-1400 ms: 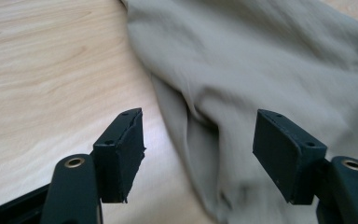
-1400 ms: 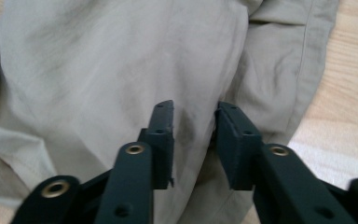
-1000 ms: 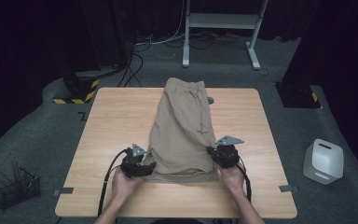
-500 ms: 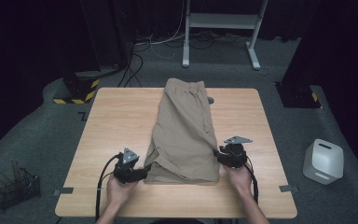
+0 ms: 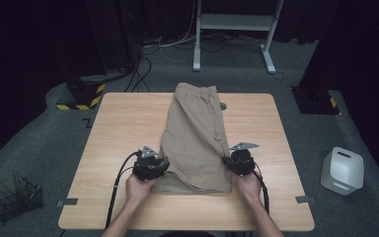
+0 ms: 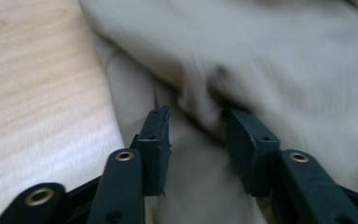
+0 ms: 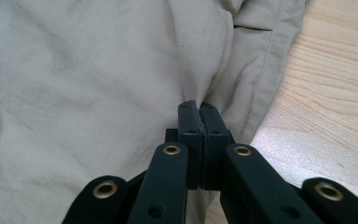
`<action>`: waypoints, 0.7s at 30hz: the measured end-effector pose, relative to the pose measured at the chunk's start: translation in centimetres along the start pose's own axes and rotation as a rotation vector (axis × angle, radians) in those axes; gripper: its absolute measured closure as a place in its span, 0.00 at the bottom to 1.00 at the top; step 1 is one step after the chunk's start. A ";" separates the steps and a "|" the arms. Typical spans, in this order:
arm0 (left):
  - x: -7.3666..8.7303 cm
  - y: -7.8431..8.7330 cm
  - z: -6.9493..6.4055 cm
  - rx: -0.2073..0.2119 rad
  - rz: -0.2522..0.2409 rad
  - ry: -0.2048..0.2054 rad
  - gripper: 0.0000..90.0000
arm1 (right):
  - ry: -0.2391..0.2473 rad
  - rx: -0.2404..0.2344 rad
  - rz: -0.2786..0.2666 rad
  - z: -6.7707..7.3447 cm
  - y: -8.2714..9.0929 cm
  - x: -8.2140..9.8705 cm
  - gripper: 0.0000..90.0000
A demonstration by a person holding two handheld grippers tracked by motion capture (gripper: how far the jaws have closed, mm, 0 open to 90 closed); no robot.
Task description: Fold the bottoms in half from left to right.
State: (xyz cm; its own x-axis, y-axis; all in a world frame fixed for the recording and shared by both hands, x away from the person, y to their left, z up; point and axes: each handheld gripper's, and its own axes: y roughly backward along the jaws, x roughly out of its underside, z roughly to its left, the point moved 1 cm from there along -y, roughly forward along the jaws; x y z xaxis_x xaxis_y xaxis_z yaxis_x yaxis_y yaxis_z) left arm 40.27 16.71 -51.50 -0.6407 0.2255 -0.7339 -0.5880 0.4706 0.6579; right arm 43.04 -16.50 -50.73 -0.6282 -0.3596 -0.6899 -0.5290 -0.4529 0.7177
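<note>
Between left gripper (image 6: 198, 140) jaws, bunched shorts (image 6: 270, 60) fold

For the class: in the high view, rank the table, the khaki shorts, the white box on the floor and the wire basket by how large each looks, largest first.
1. Table
2. Khaki shorts
3 and 4. White box and wire basket look about alike; the basket is dim, so I leave them unranked.

High view looks down over the table (image 5: 128, 123); both tool cameras closely share the shorts (image 5: 195, 143).
</note>
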 end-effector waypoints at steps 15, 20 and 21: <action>-0.9 0.0 -0.3 -0.030 0.013 -0.088 1.00 | 0.027 0.012 -0.025 0.2 0.9 -0.1 1.00; -0.5 2.0 -0.2 -0.047 0.028 -0.136 1.00 | 0.050 0.024 -0.056 0.7 2.4 -0.2 0.99; -0.5 2.0 -0.2 -0.047 0.028 -0.136 1.00 | 0.054 0.031 -0.060 0.7 2.6 -0.1 1.00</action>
State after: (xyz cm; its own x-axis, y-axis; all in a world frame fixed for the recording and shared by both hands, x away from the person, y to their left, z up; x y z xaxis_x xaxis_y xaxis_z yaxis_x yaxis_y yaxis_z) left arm 39.33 17.39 -49.74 -0.5863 0.3535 -0.7289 -0.5950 0.4227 0.6836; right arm 41.36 -17.09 -48.68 -0.5635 -0.3766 -0.7353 -0.5829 -0.4494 0.6769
